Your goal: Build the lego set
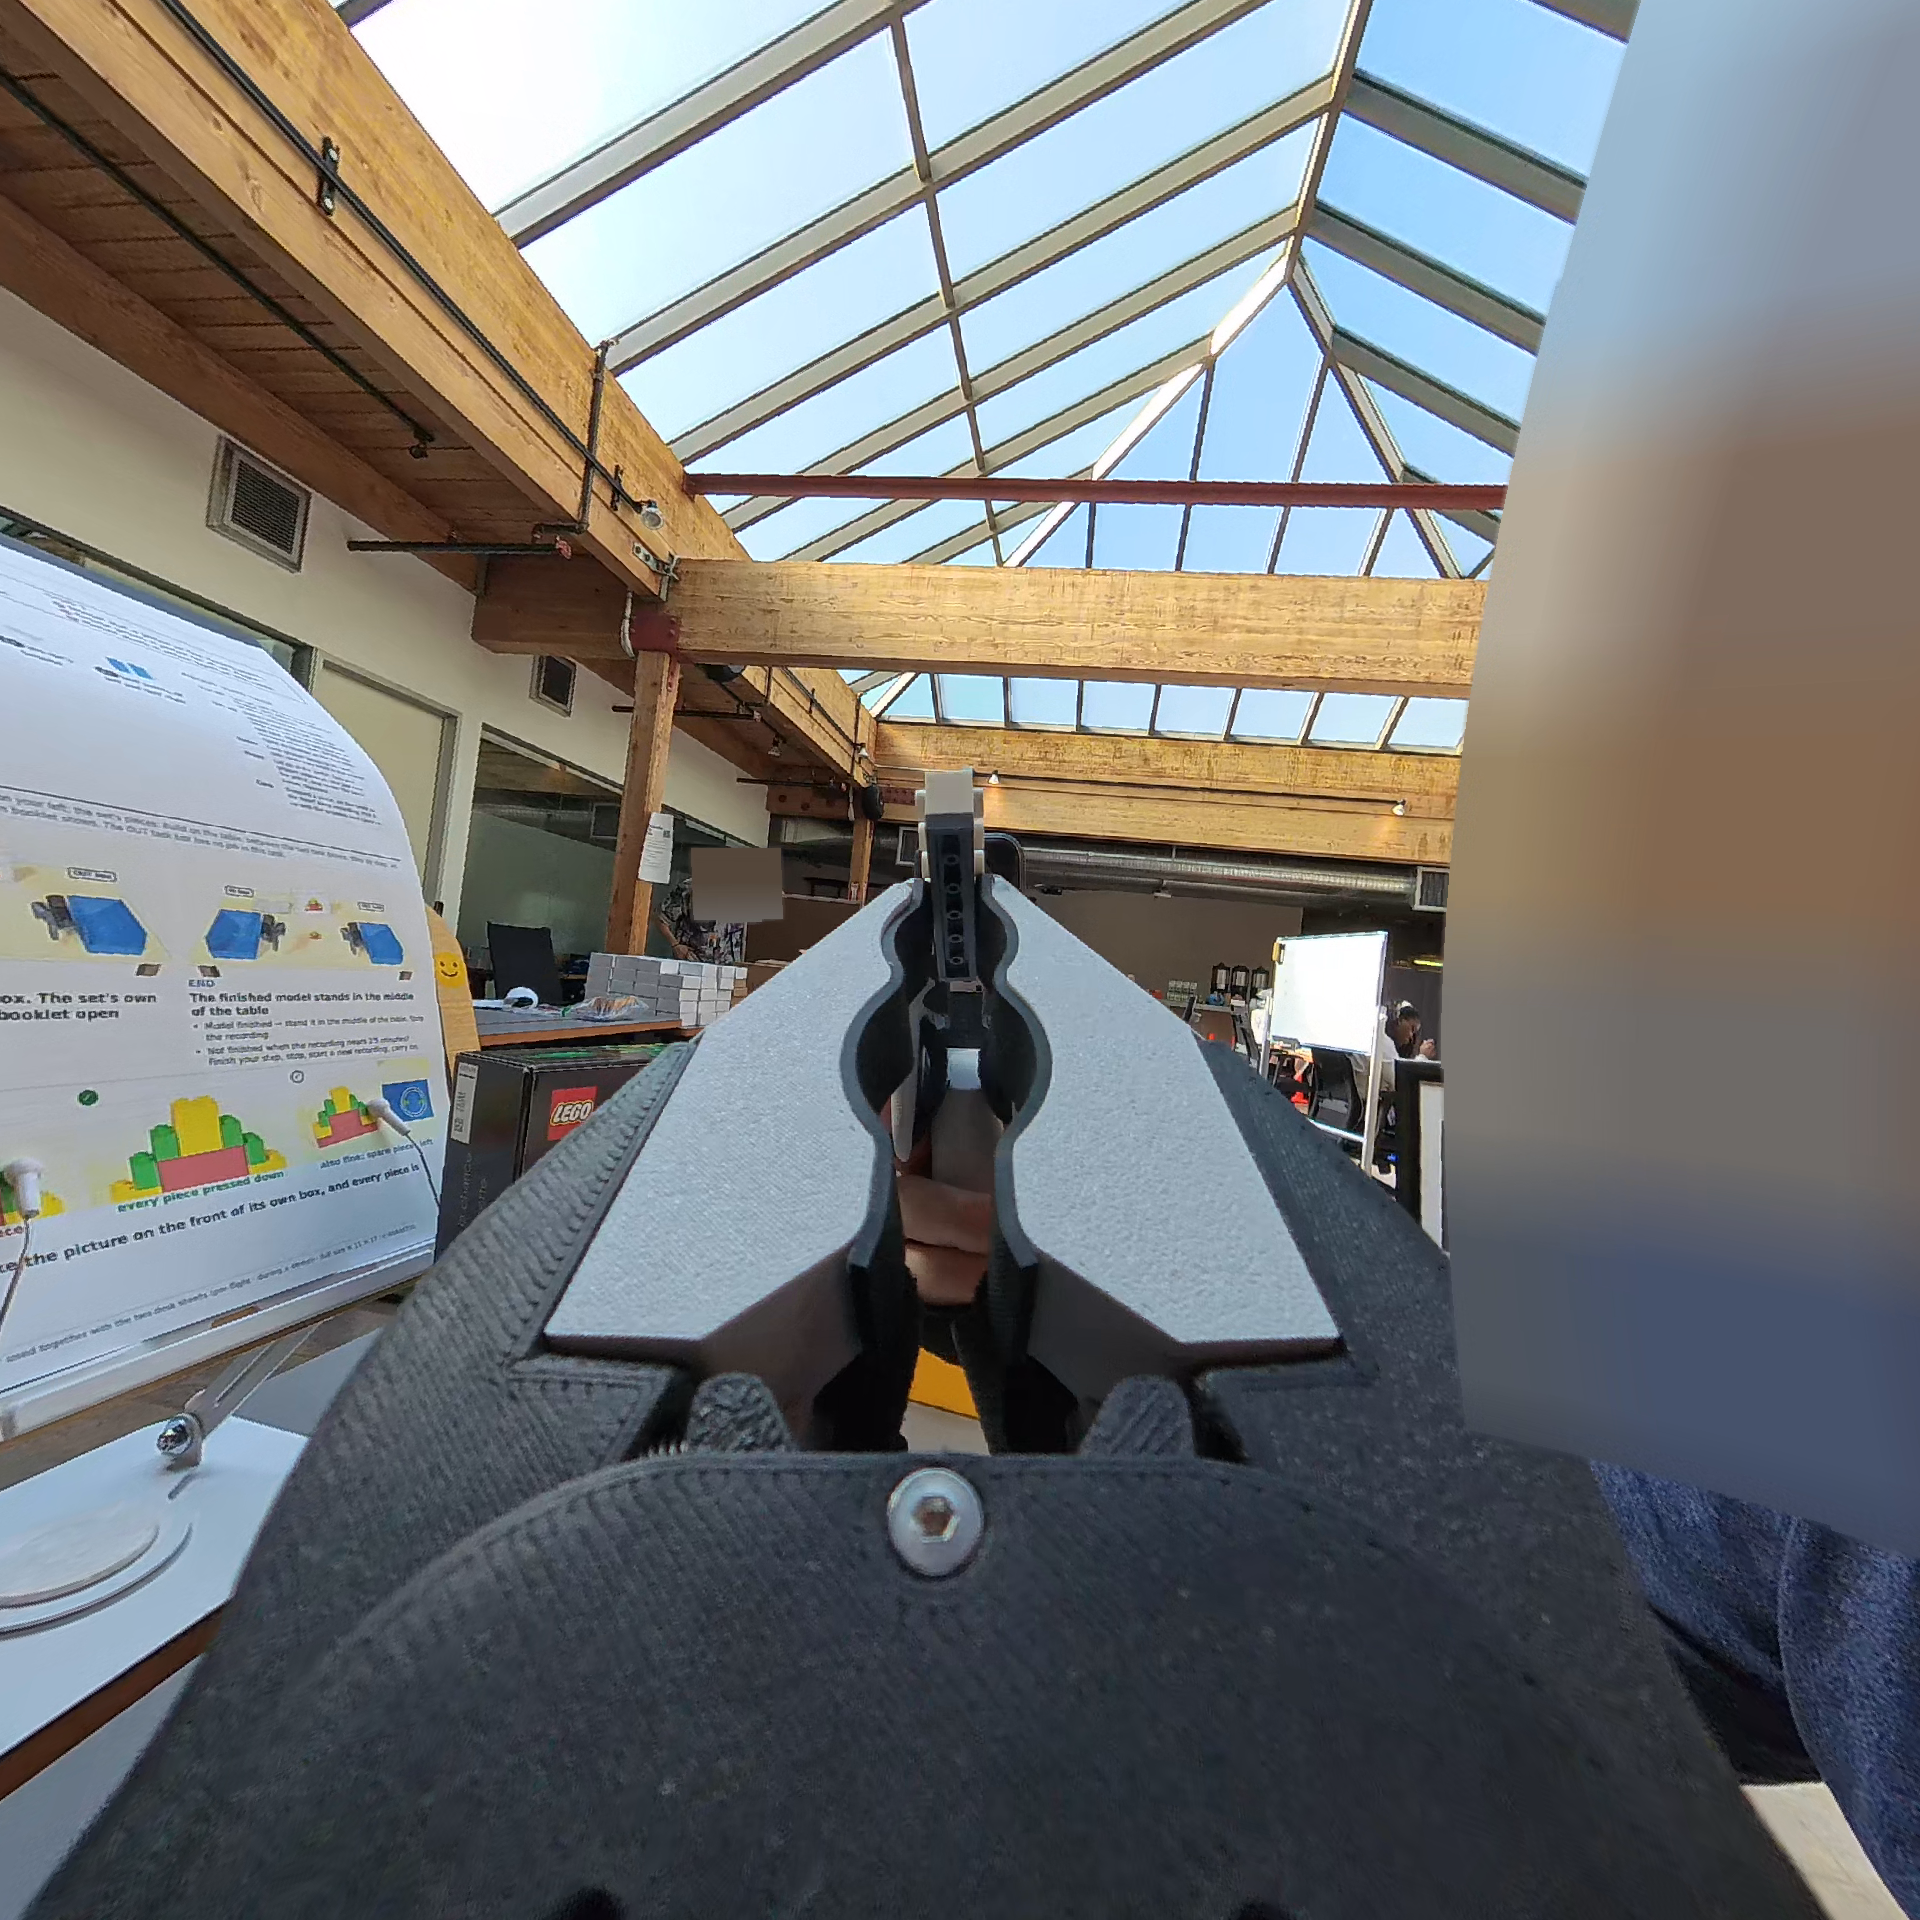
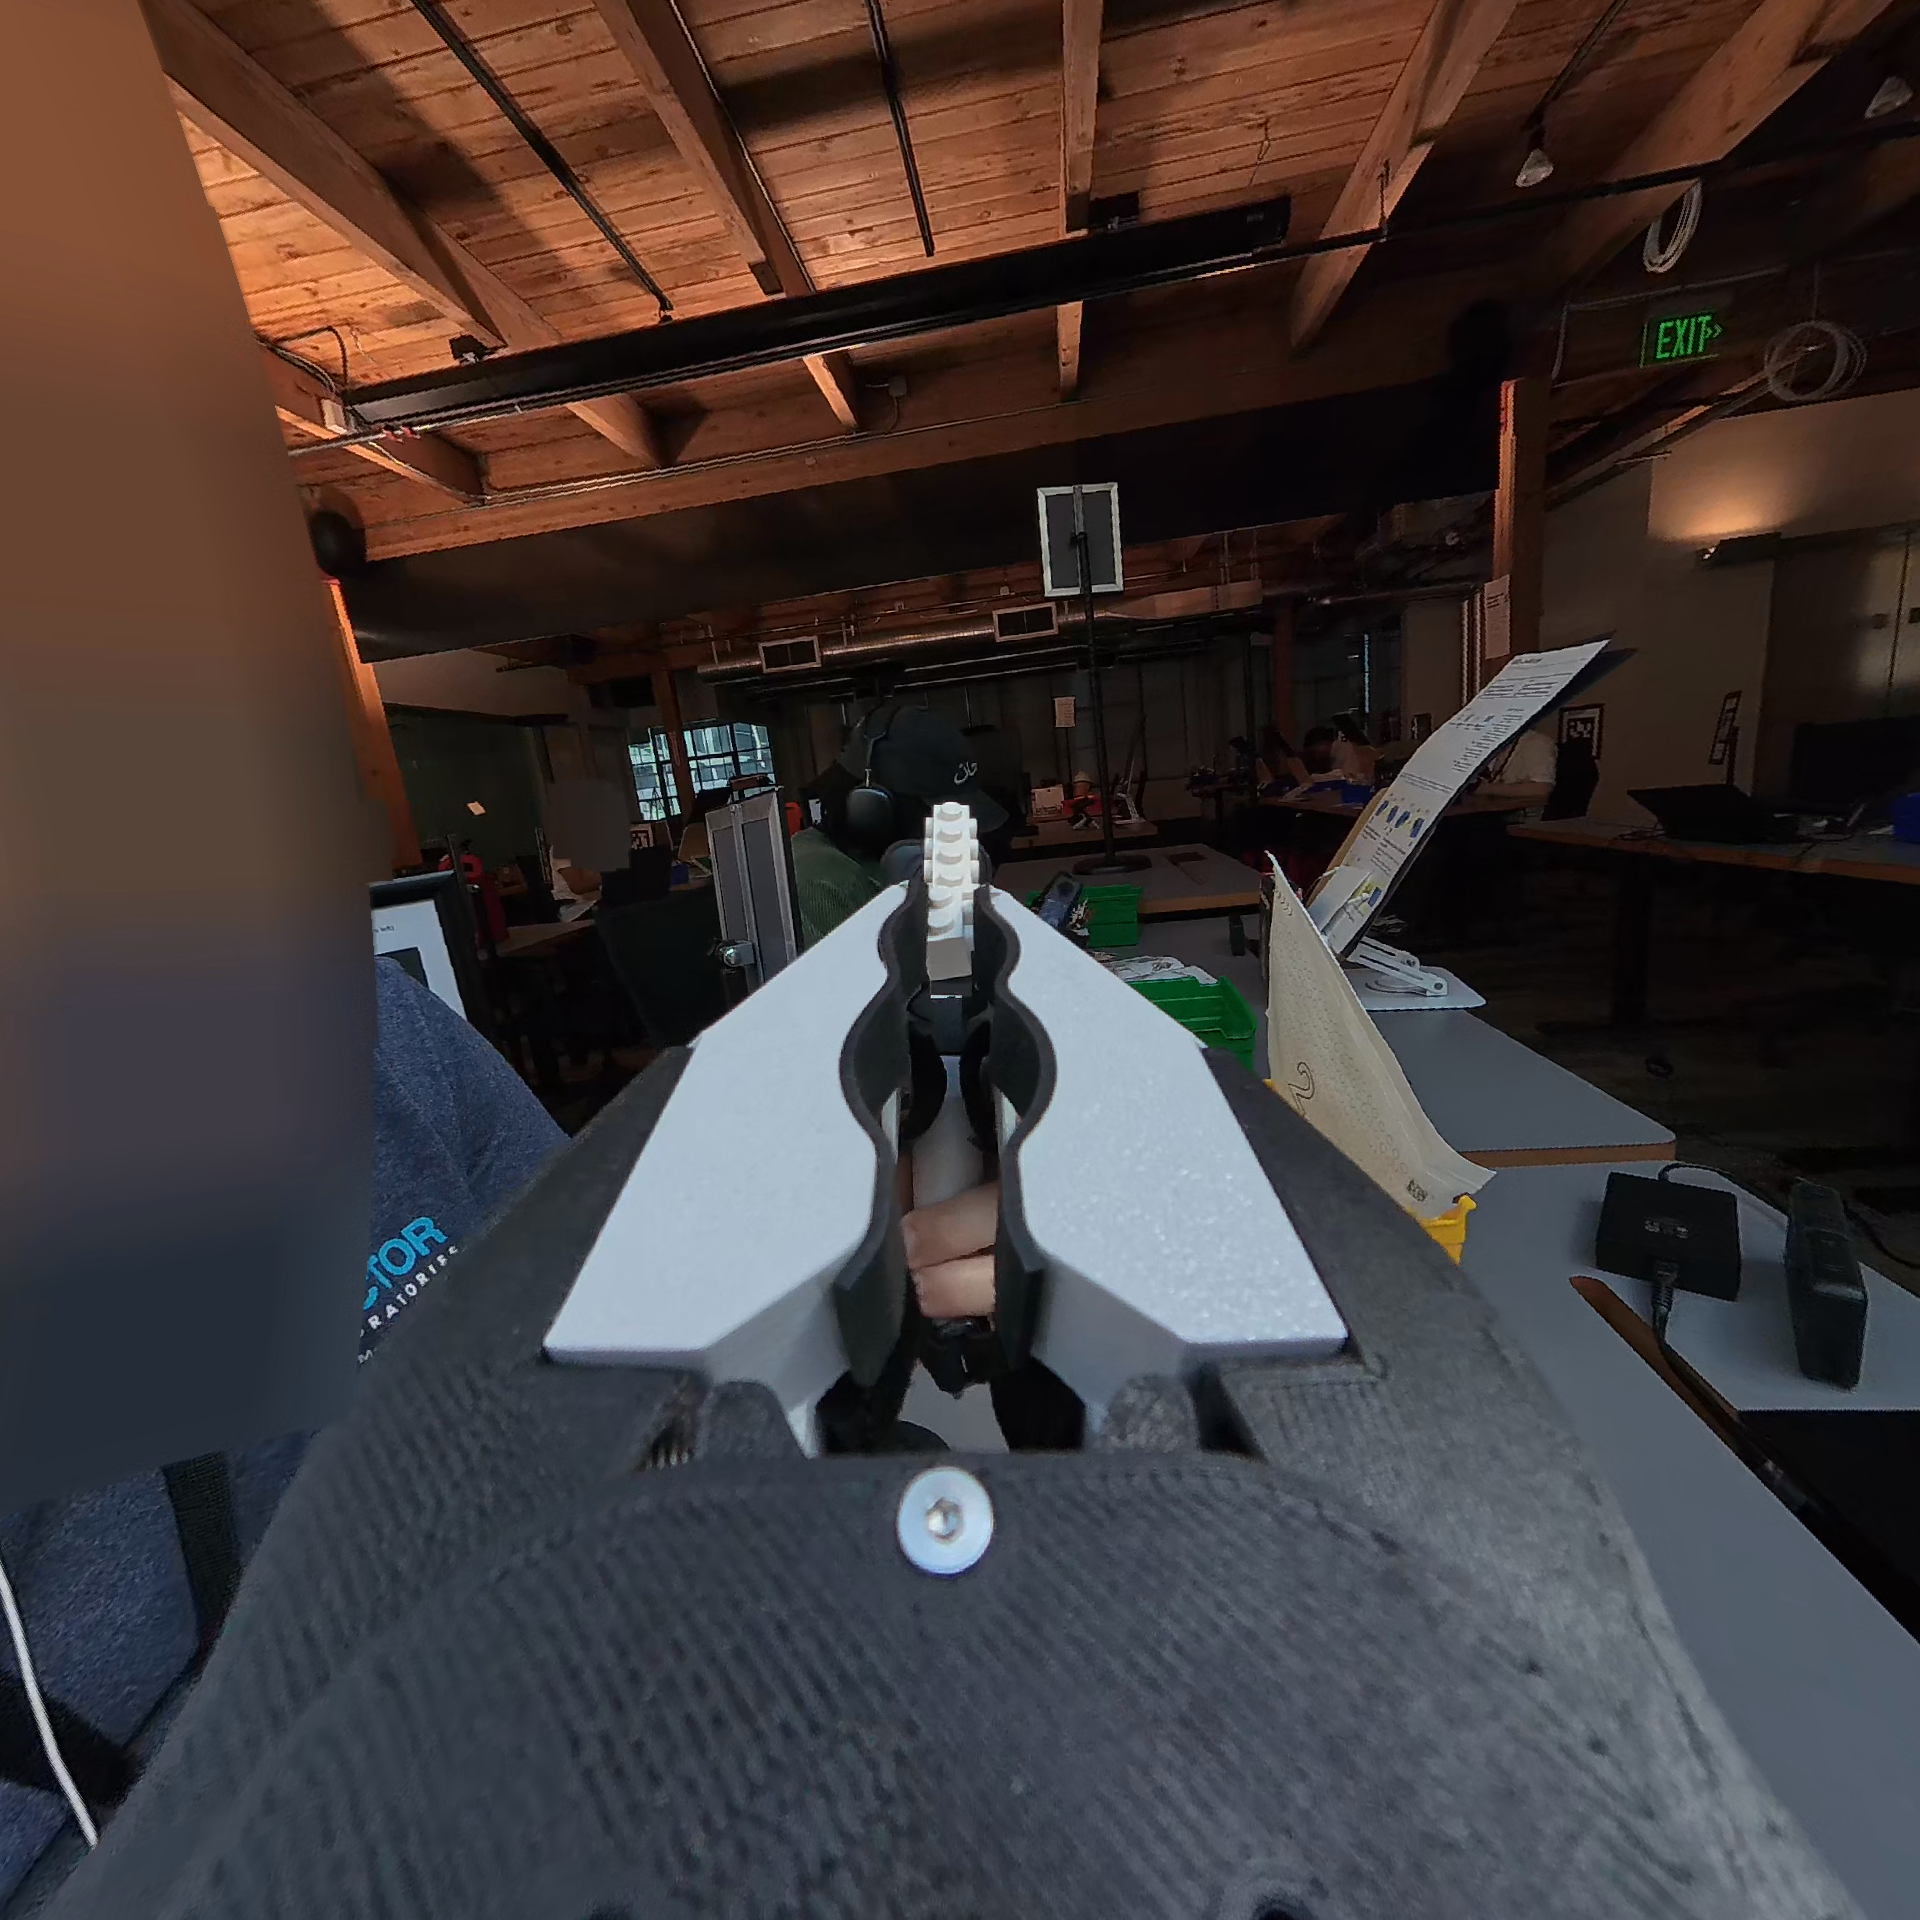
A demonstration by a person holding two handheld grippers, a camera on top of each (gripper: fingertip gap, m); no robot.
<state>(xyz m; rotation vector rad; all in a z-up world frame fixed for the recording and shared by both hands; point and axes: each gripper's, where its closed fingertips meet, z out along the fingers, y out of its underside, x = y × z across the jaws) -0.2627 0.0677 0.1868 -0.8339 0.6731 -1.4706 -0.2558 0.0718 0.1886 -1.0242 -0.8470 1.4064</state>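
Both grippers are raised and face each other, tips meeting. In the left wrist view my left gripper [image 1: 953, 894] is shut on a narrow lego piece [image 1: 951, 904]; I see its black underside with round holes and a white part on top. In the right wrist view my right gripper [image 2: 951, 904] is shut on a white studded lego piece [image 2: 948, 883], seen from its stud side. I cannot tell whether both hold one joined assembly. Through each gap the opposite gripper and a hand [image 2: 951, 1252] show below.
An instruction sheet on a stand [image 1: 208, 987] and a black lego box [image 1: 551, 1122] stand at left. In the right wrist view, green bins [image 2: 1195, 1008], an open booklet [image 2: 1340, 1049], a yellow bin [image 2: 1449, 1226] and black devices [image 2: 1662, 1236] sit on the grey table [image 2: 1558, 1101]. A blue-sleeved person is close. Only a small space, under 4 cm, lies between the two pairs of fingers.
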